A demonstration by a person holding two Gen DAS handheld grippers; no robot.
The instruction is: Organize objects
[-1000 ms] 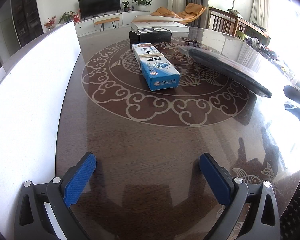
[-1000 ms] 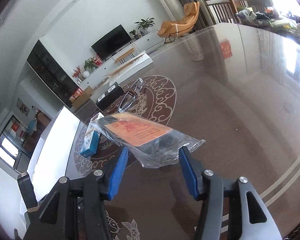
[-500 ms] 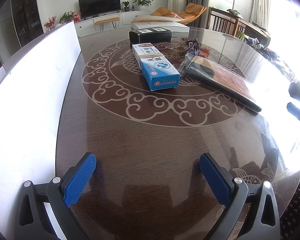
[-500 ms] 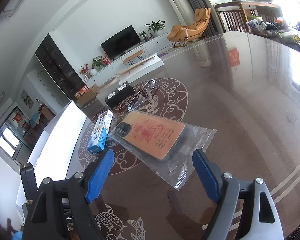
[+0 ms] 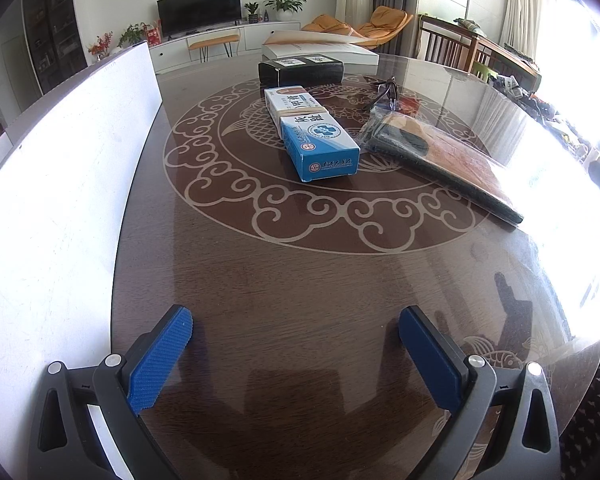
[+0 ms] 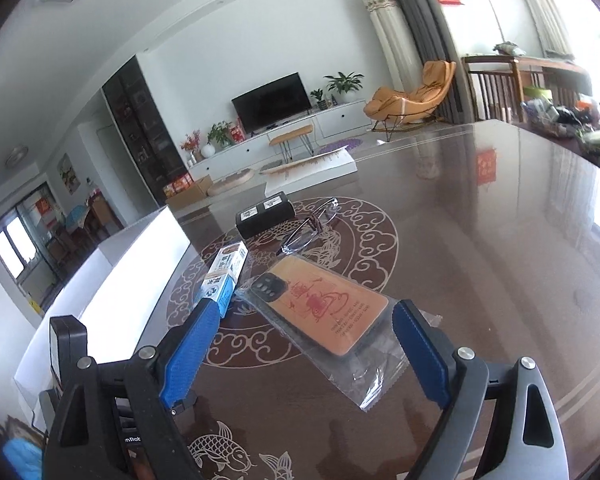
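White board (image 5: 60, 184) standing along left edge of dark round table (image 5: 300, 280), upright. Nothing lying between left gripper (image 5: 296, 344) and the items; bare tabletop ahead of both grippers.

One blue-and-white carton (image 5: 314, 136) near table centre, flat, long axis running away from left wrist camera, blue end nearest. One black case (image 5: 300, 70) just beyond its far end, lying crosswise. One pair of glasses (image 5: 386, 92) right of the case, beyond the phone case. One orange phone case in clear bag (image 6: 320, 308) flat on table, just right of the carton, apart from it; long axis diagonal, camera-cutout end pointing toward the carton's far end, other end toward right gripper (image 6: 304, 336). Bag edge reaching between the right gripper's fingers; contact with pads not discernible.

Left gripper: jaws wide apart, holding nothing, low over table. Right gripper: jaws wide apart, gripping nothing, above table, straddling near end of the bag.
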